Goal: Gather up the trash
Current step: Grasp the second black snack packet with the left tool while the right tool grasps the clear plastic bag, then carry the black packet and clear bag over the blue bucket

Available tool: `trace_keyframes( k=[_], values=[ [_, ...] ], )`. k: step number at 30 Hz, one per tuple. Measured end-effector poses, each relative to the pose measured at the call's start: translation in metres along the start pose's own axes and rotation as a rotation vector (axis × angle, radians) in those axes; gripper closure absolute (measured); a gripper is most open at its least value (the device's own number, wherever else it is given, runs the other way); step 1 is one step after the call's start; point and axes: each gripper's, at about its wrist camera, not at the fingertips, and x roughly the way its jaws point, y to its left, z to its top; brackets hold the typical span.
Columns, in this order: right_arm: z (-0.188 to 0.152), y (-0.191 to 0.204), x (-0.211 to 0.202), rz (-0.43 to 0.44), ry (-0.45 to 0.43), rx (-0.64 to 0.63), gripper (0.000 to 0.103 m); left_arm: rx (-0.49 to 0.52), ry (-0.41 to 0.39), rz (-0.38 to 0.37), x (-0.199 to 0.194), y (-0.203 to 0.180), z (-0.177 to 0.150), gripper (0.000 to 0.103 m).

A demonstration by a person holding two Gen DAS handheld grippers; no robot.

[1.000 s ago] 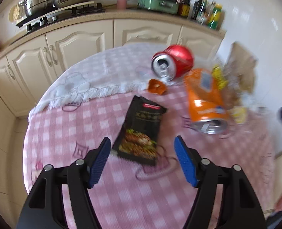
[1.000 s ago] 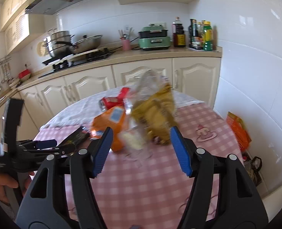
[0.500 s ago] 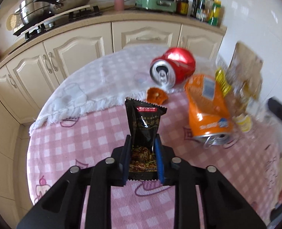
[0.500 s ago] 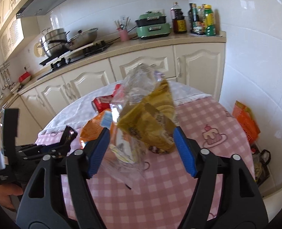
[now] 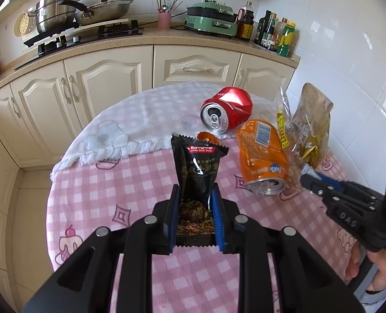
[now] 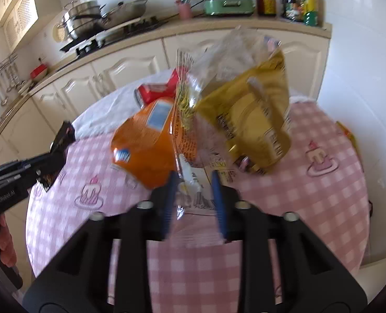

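Left tool (image 5: 195,212) clamps the black snack wrapper (image 5: 197,172) by its end to lift it off the counter (image 5: 94,182); right tool (image 6: 194,195) is closing on the clear plastic bag (image 6: 193,182) (crumpled, between its jaws)

My left camera sits close above the table (image 5: 94,190), tilted down past my own tongs toward the kitchen counter (image 5: 146,40) at twelve o'clock. My right camera looks from further right, angled down the same way and closer to the table. Both share the orange can (image 5: 262,156) (image 6: 146,140), the stove (image 5: 88,35) (image 6: 109,36) and the other tool: at three o'clock from the left, nine o'clock from the right.
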Motion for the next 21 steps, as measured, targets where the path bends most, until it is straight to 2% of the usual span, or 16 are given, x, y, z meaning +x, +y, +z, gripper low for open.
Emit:
trace_keyframes(
  k=[2, 8, 12, 17, 21],
  values=[
    [-0.003, 0.004, -0.006, 0.001, -0.014, -0.007, 0.091, -0.009, -0.011, -0.013, -0.007, 0.003, -0.003, 0.081],
    [-0.006, 0.022, -0.035, 0.028, -0.088, -0.022, 0.092, -0.057, -0.056, -0.051, -0.035, 0.021, -0.013, 0.081],
    [-0.004, 0.050, -0.059, 0.070, -0.148, -0.051, 0.092, -0.085, -0.092, -0.068, -0.056, 0.036, -0.021, 0.081],
    [-0.003, 0.108, -0.076, 0.141, -0.185, -0.135, 0.092, -0.127, -0.142, -0.070, -0.086, 0.064, -0.035, 0.081],
    [-0.007, 0.161, -0.070, 0.214, -0.165, -0.209, 0.092, -0.175, -0.177, -0.043, -0.110, 0.100, -0.052, 0.081]
  ],
)
